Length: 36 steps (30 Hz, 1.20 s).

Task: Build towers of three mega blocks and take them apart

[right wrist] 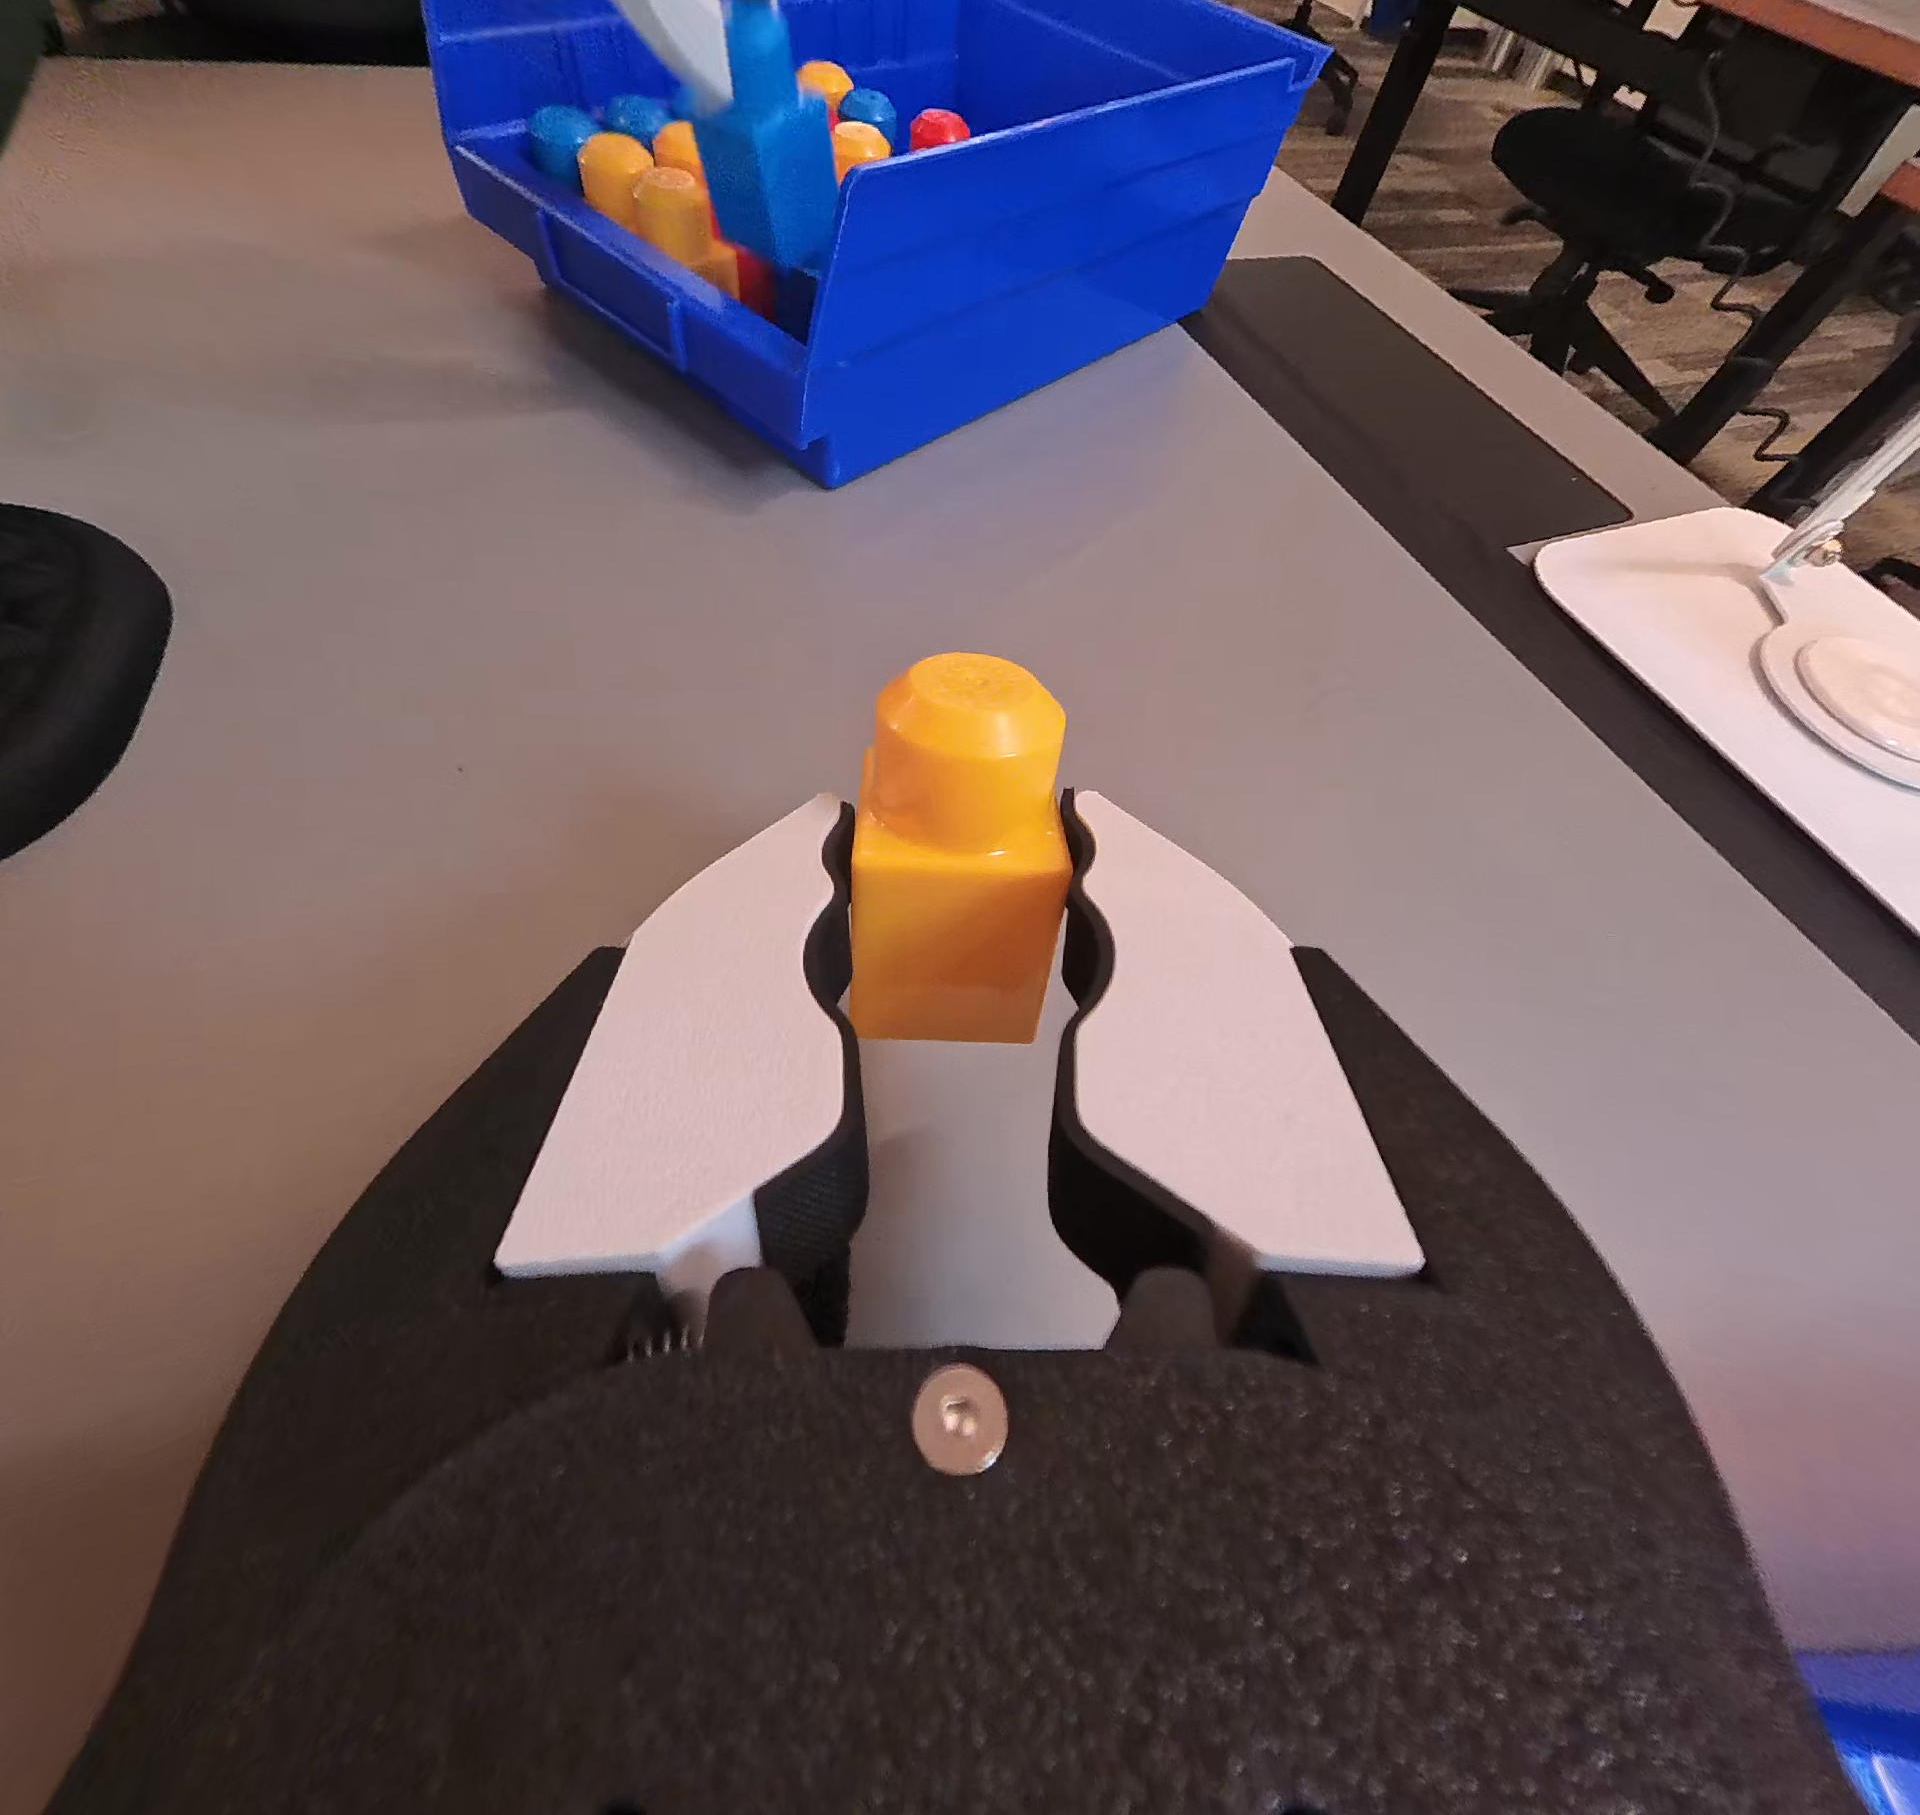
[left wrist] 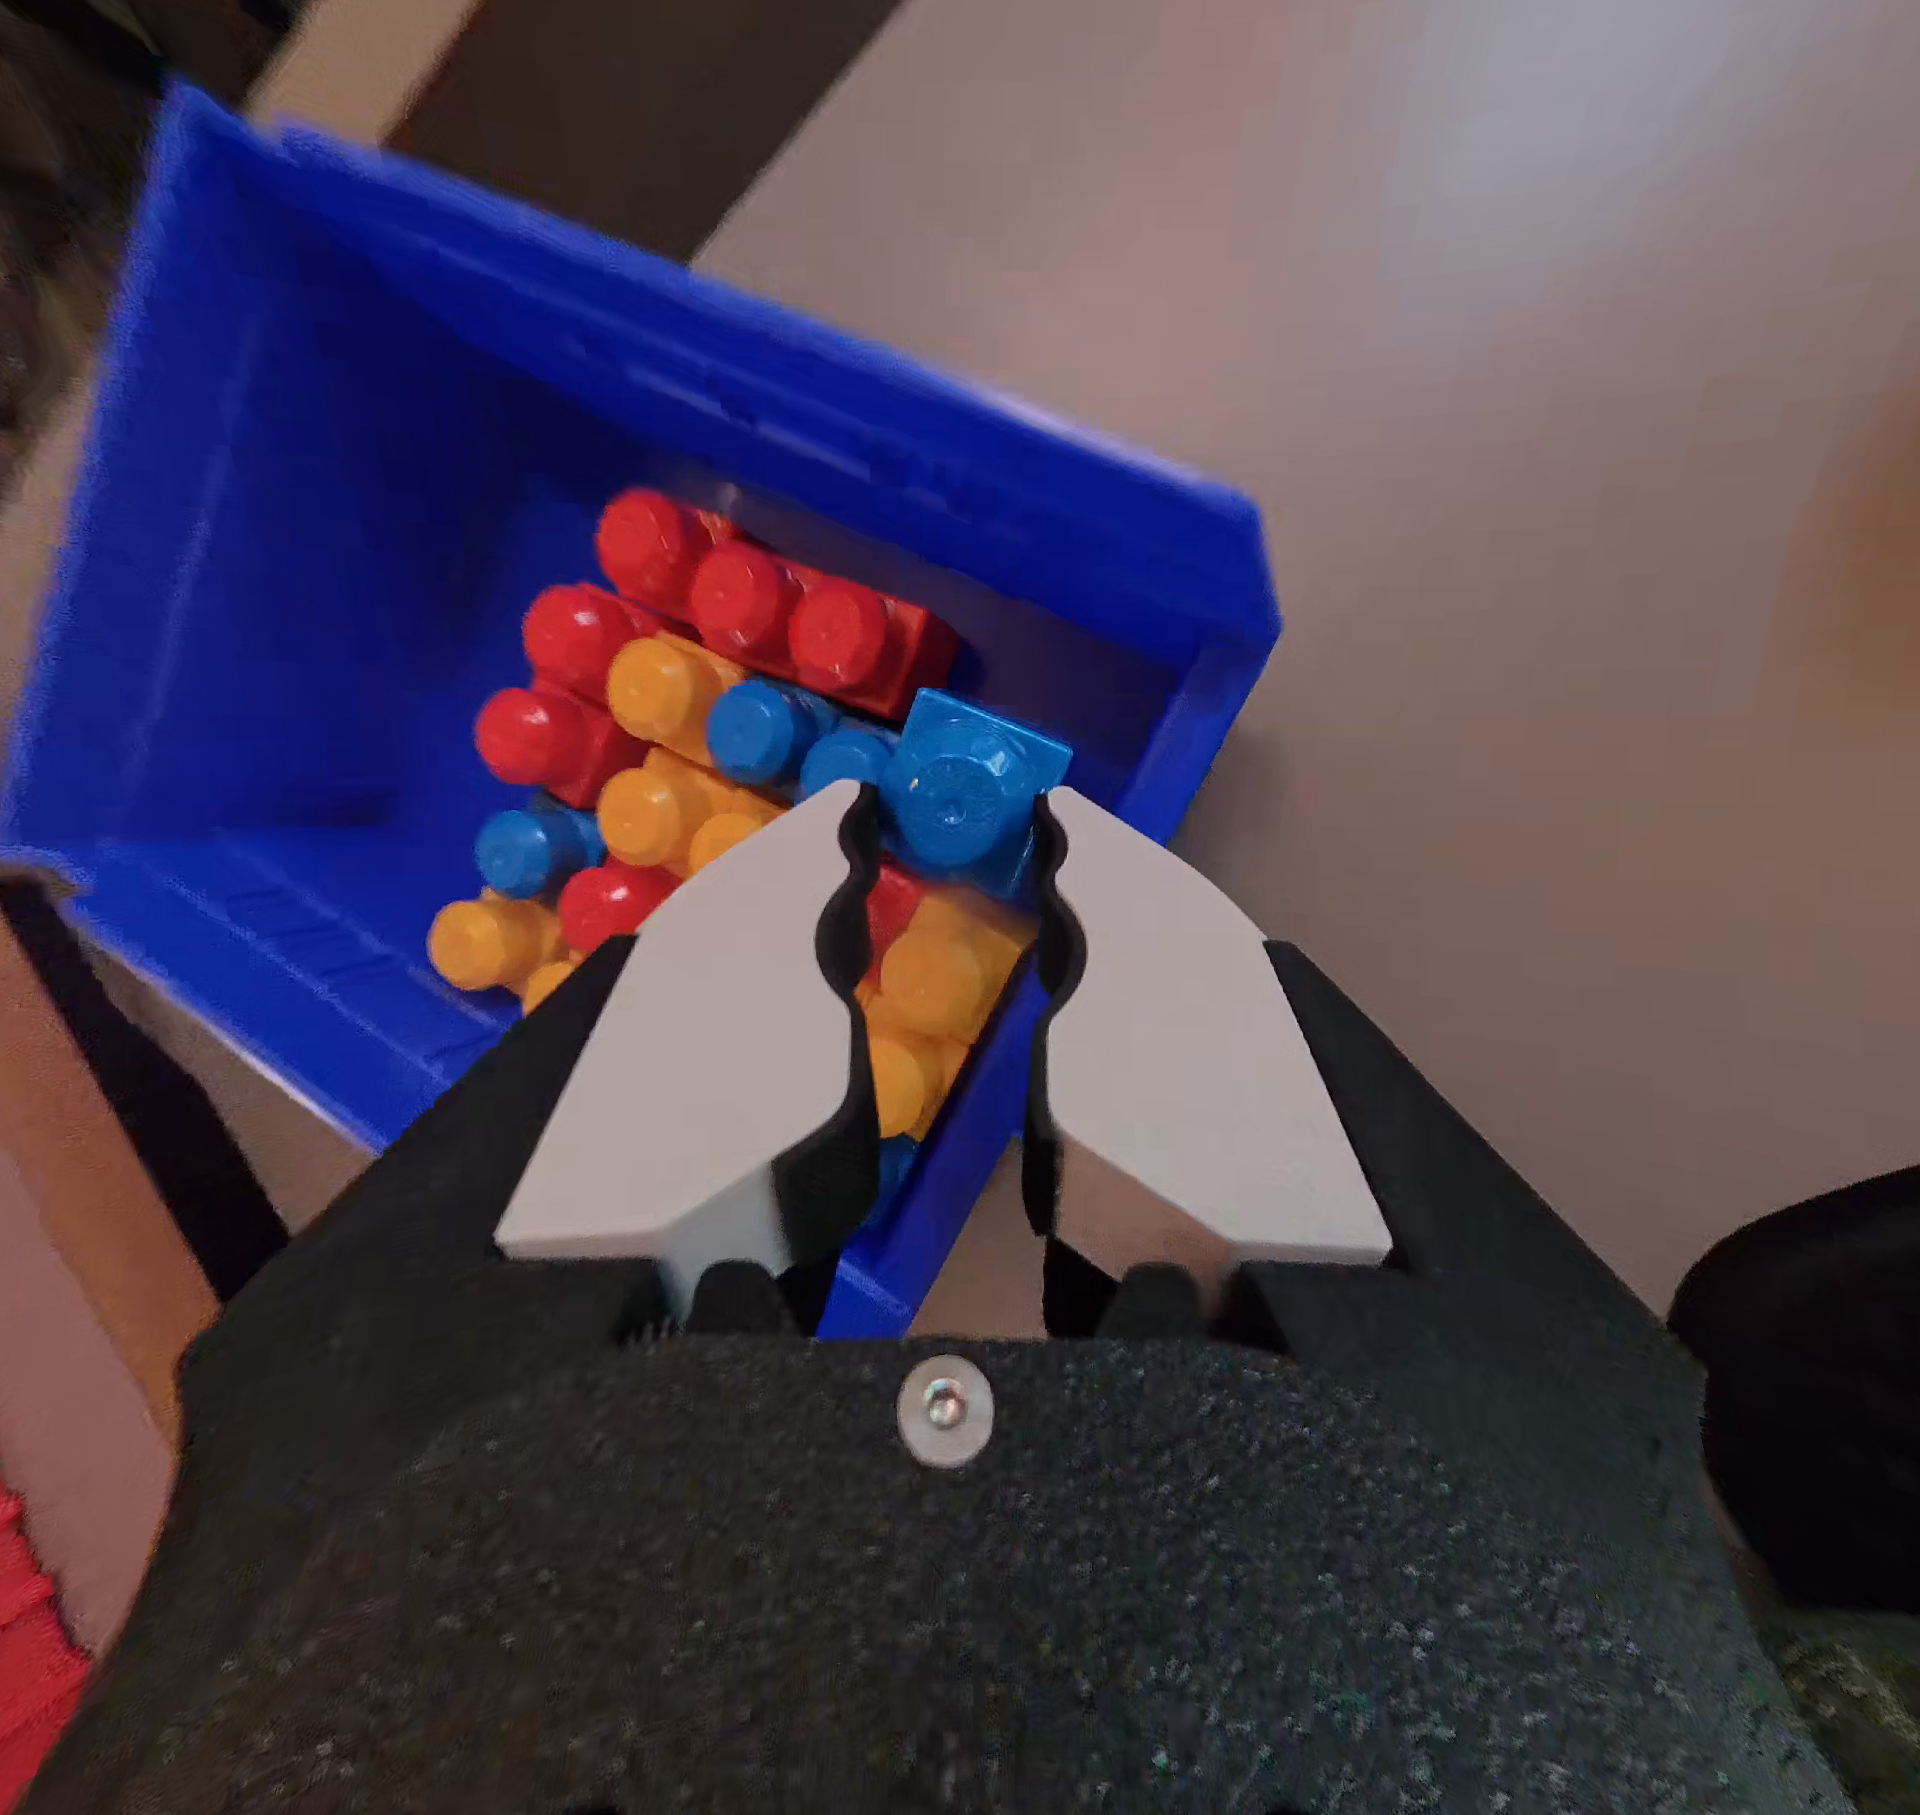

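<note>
**Two grippers, one block each**

I am clamping my left gripper (left wrist: pixel 951 809) onto a single-stud blue block (left wrist: pixel 966 804), holding it above the blue bin (left wrist: pixel 312 477), stud facing the camera. Red, orange and blue blocks (left wrist: pixel 665 726) are lying heaped in the bin, from nine to twelve o'clock of my fingertips. My right gripper (right wrist: pixel 958 835) is pinching an orange block (right wrist: pixel 961 882) upright — just over the grey table (right wrist: pixel 520 622). The bin is sitting at twelve o'clock, well apart.
</note>
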Motion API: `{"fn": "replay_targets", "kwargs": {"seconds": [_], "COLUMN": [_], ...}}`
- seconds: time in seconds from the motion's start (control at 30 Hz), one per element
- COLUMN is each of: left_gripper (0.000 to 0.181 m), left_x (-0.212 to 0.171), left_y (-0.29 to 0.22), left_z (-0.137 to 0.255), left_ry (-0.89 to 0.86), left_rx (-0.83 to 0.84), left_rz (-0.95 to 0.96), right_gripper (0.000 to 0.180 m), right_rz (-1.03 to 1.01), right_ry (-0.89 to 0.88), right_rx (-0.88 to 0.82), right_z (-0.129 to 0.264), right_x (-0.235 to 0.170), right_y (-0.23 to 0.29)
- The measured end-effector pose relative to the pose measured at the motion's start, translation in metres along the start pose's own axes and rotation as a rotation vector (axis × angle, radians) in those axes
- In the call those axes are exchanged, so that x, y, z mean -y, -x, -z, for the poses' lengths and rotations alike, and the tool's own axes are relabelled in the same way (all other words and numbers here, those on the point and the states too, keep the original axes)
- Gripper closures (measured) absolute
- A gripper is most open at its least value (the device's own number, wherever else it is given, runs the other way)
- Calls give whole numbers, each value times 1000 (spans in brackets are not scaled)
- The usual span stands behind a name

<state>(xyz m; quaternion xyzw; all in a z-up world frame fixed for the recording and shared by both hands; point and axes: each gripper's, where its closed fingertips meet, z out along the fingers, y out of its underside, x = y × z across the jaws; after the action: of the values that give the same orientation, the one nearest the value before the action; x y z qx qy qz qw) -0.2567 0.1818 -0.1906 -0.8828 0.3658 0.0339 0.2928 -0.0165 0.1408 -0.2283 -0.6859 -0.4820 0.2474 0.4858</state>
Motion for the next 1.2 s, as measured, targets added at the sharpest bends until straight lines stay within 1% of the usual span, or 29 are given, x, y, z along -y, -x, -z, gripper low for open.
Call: {"fn": "replay_targets", "kwargs": {"seconds": [0.03,0.07,0.13,0.2,0.27,0.37,0.43,0.53,0.57,0.67,0.8,0.93,1.2], "left_gripper": [153,153,153,153,153,153,153,153,153,153,153,152,152], "left_x": [14,33,69,90,102,108,109,120,122,127,129,126,115], "left_y": [-7,-22,-65,-109,-144,-168,-178,-193,-196,-202,-201,-201,-204], "left_z": [13,28,54,69,72,56,46,38,34,27,35,44,43], "left_ry": [-58,-143,-318,-416,-465,-424,-397,-410,-397,-397,-454,-494,-472], "left_rx": [3,-30,-150,-265,-391,-467,-497,-552,-550,-542,-587,-625,-663], "left_rz": [-34,-77,-205,-353,-441,-481,-488,-460,-458,-455,-429,-434,-466], "right_gripper": [142,142,142,142,142,142,142,143,143,143,143,144,144], "right_rz": [2,11,46,87,120,140,146,147,145,146,105,52,68], "right_ry": [10,24,43,51,54,43,24,6,-11,28,-17,-76,-64], "right_rx": [9,14,21,35,39,42,36,12,2,-25,-19,37,79], "right_z": [0,-1,-3,-4,-6,-8,-7,-4,-3,-2,0,4,1], "right_x": [-1,-2,-3,0,2,7,11,16,19,11,18,29,26], "right_y": [2,4,9,18,24,31,31,27,26,19,21,29,39]}}
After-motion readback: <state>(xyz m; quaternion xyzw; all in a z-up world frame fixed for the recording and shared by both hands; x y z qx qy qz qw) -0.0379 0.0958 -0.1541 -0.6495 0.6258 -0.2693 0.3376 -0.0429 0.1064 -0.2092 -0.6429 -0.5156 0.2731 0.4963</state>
